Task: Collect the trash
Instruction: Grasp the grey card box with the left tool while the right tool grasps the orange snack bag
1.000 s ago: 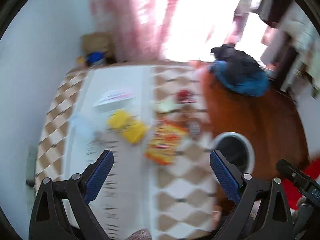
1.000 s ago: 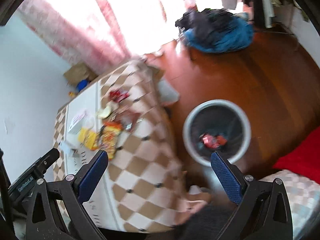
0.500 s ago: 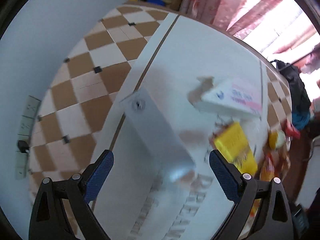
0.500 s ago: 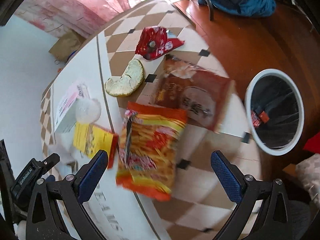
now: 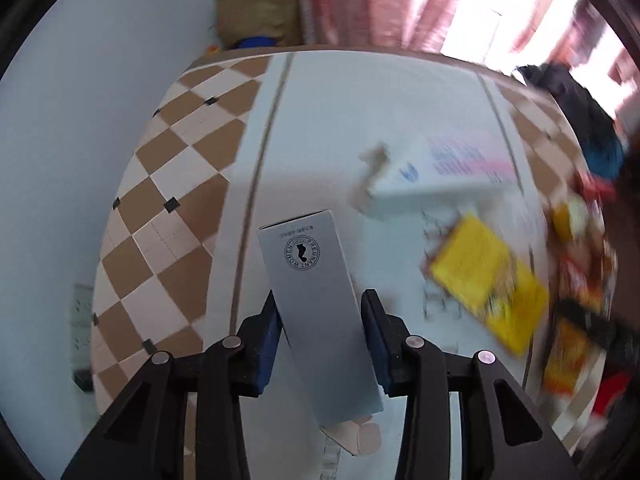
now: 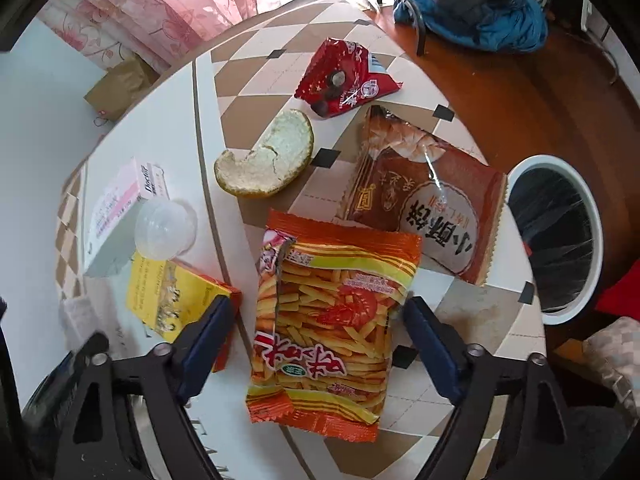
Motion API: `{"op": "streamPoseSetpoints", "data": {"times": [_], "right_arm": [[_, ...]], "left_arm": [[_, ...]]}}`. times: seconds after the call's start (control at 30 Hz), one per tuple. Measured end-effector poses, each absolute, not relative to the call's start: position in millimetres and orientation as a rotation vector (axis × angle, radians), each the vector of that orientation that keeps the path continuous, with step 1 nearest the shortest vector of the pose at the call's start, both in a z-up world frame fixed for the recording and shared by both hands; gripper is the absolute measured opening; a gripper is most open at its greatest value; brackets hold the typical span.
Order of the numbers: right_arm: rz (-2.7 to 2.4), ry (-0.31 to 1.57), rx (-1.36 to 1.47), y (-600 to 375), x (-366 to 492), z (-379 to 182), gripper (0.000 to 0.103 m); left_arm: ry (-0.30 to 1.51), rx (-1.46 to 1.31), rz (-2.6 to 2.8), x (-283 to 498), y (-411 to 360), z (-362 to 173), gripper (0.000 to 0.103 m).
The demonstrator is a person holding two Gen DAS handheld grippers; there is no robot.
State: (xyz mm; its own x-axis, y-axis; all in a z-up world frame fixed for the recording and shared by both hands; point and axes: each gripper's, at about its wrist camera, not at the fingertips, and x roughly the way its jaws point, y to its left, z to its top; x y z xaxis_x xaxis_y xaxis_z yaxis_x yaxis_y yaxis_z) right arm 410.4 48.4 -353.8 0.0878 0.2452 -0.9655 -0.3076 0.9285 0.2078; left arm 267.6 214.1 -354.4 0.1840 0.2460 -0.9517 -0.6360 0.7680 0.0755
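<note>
Left gripper clamps grey box; right gripper straddles chip bag.

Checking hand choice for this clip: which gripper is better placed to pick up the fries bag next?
Right. The right gripper is open with the fries bag between its fingers, and the bin lies on its side. The left gripper is already shut on the grey box.

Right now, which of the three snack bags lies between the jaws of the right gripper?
The orange fries bag. The brown bag and the red bag lie farther away, beyond it.
</note>
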Motion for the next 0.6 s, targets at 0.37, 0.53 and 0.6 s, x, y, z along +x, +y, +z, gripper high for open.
{"op": "streamPoseSetpoints", "data": {"times": [0.37,0.53,0.6], "right_arm": [[0.559,1.387,-0.292,23,366,-347,0.048],[0.625,1.431,-0.339,-8,341,-347,0.048],[0.619,1.435,-0.321,-16,339,-347,0.053]], "left_arm": [[1.275,-0.367,0.576,223,163,-363,0.035],[1.278,-0.412,0.55,207,147,-368,0.035],[1.285,-0.432,0.56,202,147,-373,0.035]]}}
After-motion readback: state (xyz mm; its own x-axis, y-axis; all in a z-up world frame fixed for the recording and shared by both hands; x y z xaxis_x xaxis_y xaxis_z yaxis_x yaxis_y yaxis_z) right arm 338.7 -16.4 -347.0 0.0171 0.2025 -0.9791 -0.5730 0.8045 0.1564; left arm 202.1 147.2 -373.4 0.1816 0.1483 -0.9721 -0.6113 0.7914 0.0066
